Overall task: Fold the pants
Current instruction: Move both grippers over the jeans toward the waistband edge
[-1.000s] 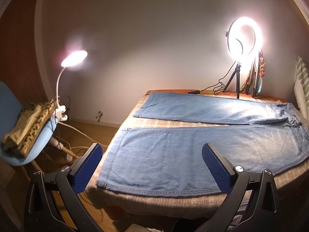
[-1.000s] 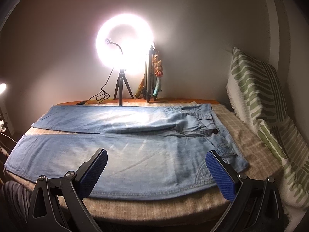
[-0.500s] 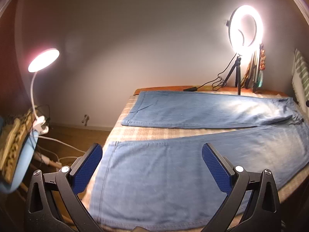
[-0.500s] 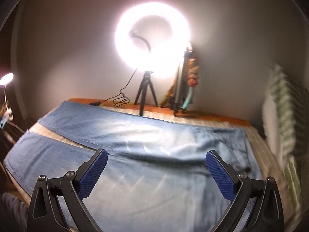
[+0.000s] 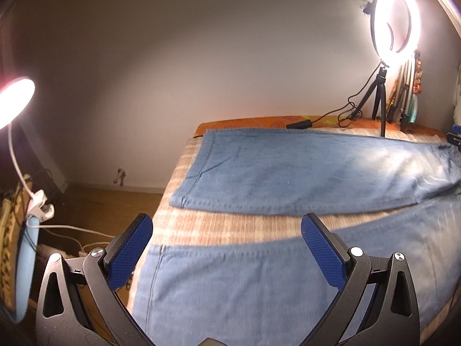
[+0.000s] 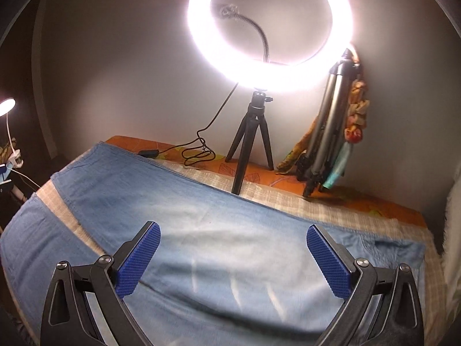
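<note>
Both tools up over the bed, nothing gripped. The left gripper (image 5: 226, 249) hangs with its blue pads (image 5: 131, 252) spread wide above the hem end of the near leg, touching no cloth. The right gripper (image 6: 233, 259) likewise — jaws wide apart, held above the upper part of the garment near the waistband.

The blue jeans (image 5: 302, 173) lie flat and unfolded on the bed, legs splayed in a shallow V with a wedge of bare plaid bedspread (image 5: 219, 226) showing between them. The far leg's hem stops just short of the bed's left edge; the near leg's hem sits close to that same edge, right under the left tool.

Room to move: open floor (image 5: 100, 204) past the left edge, with white cables on it. Along the far side an orange strip of sheet (image 6: 259, 173) carries the lit ring light (image 6: 269, 28) on its small tripod (image 6: 252, 147), a folded tripod (image 6: 328, 121) leaning on the wall beside it. A clip-on lamp (image 5: 14, 101) glows at far left — clamped to a light blue chair (image 5: 24, 271).
</note>
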The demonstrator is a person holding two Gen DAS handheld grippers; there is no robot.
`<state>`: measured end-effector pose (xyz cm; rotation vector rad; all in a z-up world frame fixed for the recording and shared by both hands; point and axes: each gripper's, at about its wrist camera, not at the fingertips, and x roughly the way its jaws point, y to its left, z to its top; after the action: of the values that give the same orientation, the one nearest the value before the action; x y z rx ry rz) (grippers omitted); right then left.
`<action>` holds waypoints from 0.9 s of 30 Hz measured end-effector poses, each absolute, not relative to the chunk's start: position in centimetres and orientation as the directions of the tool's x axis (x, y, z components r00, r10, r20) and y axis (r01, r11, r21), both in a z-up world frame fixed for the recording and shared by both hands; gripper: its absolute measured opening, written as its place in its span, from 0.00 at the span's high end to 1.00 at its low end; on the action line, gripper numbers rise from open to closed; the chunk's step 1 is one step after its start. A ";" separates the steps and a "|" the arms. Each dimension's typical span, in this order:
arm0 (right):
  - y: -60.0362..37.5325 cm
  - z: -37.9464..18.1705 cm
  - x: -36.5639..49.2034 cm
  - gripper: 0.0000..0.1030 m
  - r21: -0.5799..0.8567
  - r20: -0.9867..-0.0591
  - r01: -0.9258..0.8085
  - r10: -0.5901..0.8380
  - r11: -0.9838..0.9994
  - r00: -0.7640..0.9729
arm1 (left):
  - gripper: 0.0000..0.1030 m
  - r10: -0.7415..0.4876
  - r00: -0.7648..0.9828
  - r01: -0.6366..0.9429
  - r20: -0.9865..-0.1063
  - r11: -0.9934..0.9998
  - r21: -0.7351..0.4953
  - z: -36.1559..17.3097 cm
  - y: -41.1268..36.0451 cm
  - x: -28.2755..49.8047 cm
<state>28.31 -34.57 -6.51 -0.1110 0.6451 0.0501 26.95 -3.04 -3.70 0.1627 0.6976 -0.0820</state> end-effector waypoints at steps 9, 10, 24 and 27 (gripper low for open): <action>-37.1 -10.4 35.4 0.05 -0.083 -0.674 -0.109 0.025 0.991 0.738 | 0.01 0.028 0.772 0.115 -0.635 0.977 0.182 -4.6 -4.4 30.4; -37.6 -10.9 36.0 0.06 -0.082 -0.685 -0.106 0.021 0.991 0.728 | 0.01 0.039 0.775 0.109 -0.631 0.975 0.193 -4.8 -4.6 30.8; -41.4 -16.3 42.0 0.12 -0.094 -0.776 -0.101 -0.010 0.990 0.631 | 0.01 0.067 0.752 0.136 -0.656 0.958 0.253 -7.8 -7.1 35.2; -41.9 -17.1 43.1 0.14 -0.090 -0.790 -0.122 0.004 0.988 0.613 | 0.01 0.019 0.703 0.183 -0.711 0.961 0.206 -9.1 -7.6 37.0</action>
<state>43.12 -41.89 -17.06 -0.1396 0.9089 0.0733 36.99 -7.63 -9.08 0.2710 0.7881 -0.0923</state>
